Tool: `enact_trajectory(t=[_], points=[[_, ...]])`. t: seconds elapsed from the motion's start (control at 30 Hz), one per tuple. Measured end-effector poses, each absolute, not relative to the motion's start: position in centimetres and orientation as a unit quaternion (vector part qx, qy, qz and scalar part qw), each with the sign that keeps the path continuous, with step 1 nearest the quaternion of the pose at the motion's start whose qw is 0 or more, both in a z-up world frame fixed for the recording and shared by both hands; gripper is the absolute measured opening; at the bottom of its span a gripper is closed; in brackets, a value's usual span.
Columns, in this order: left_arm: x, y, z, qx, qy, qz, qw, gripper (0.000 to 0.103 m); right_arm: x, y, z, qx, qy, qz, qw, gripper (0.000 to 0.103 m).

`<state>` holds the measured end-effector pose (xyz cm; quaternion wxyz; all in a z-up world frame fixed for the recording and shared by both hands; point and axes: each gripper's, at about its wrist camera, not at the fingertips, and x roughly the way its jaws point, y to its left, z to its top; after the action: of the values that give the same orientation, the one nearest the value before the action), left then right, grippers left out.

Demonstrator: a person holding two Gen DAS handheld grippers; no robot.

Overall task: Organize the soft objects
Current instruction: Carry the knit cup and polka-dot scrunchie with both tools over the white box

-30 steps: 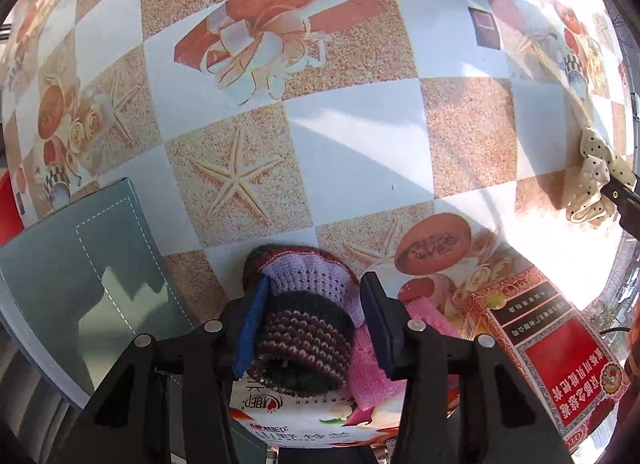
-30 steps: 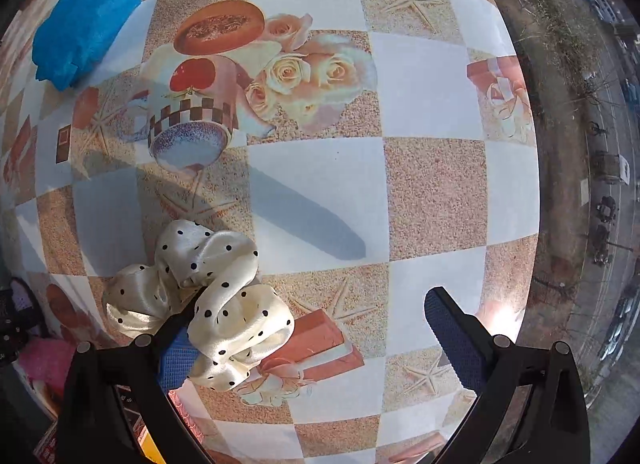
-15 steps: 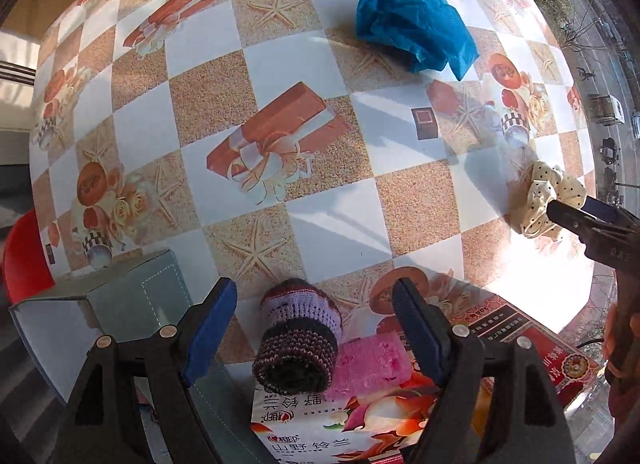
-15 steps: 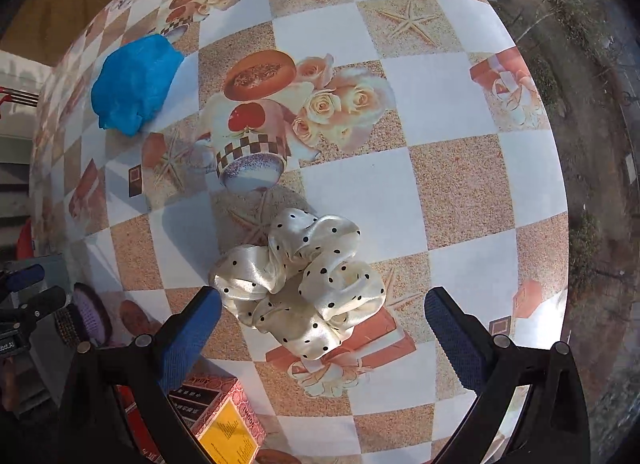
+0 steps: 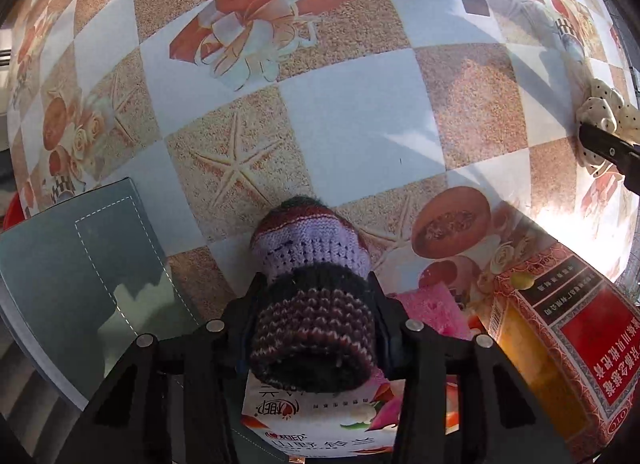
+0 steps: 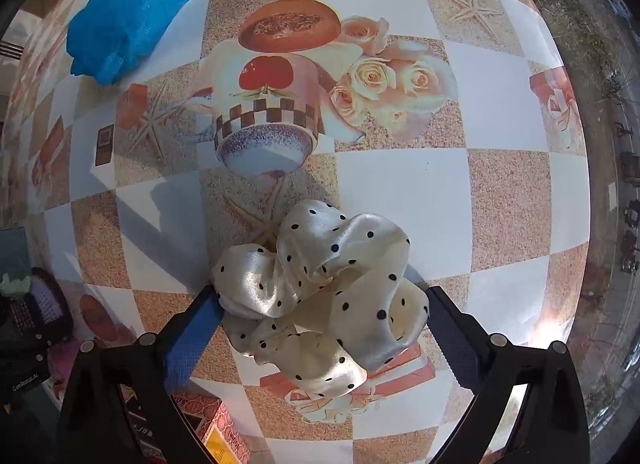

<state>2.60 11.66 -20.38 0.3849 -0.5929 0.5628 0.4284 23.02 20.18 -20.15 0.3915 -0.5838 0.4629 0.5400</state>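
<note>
The left gripper (image 5: pixel 316 304) has just been closing and its 2 black fingers now press on either side of a knitted cap (image 5: pixel 312 296), striped in purple, lilac and dark wool. The cap lies on the checked tablecloth (image 5: pixel 360 136) with its open brim toward the camera, over the edge of a printed white food box (image 5: pixel 320 420). A pink sponge (image 5: pixel 432 312) sits just beside the cap, next to a red and gold carton (image 5: pixel 560 344); a grey-green box (image 5: pixel 80 284) lies on the other side.

The right gripper (image 6: pixel 320 316) has also just been closing, but stands wide, with a cream polka-dot satin scrunchie (image 6: pixel 320 292) between its blue-padded fingers (image 6: pixel 192 340). The pads appear to touch the fabric's outer folds at most; whether they are squeezing it is hard to tell. The scrunchie rests on the cloth. A crumpled blue cloth (image 6: pixel 124 20) lies well apart, toward the far side of the table.
</note>
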Motion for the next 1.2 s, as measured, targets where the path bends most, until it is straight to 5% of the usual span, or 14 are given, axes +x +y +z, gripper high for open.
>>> enact_trajectory(t=[0.03, 0.1, 0.17, 0.63, 1.2], points=[[2.7, 11.6, -20.1, -0.587, 0.56, 0.433, 0.392, 0.043, 23.0, 20.1, -19.7, -0.58, 0.459, 0.544, 0.396, 0.08], [2.5, 11.5, -18.7, -0.57, 0.555, 0.446, 0.411, 0.042, 22.7, 19.9, -18.5, -0.573, 0.448, 0.56, 0.397, 0.038], [2.5, 11.6, -17.1, -0.547, 0.551, 0.464, 0.427, 0.042, 22.5, 19.7, -17.7, -0.562, 0.456, 0.573, 0.385, 0.025], [3.3, 6.8, -5.4, -0.455, 0.478, 0.56, 0.501, 0.042, 25.5, 17.6, -5.9, -0.434, 0.509, 0.624, 0.404, 0.025], [-5.6, -5.1, -1.4, -0.467, 0.406, 0.621, 0.481, 0.042, 8.1, 5.8, 0.7, -0.447, 0.461, 0.709, 0.292, 0.025]])
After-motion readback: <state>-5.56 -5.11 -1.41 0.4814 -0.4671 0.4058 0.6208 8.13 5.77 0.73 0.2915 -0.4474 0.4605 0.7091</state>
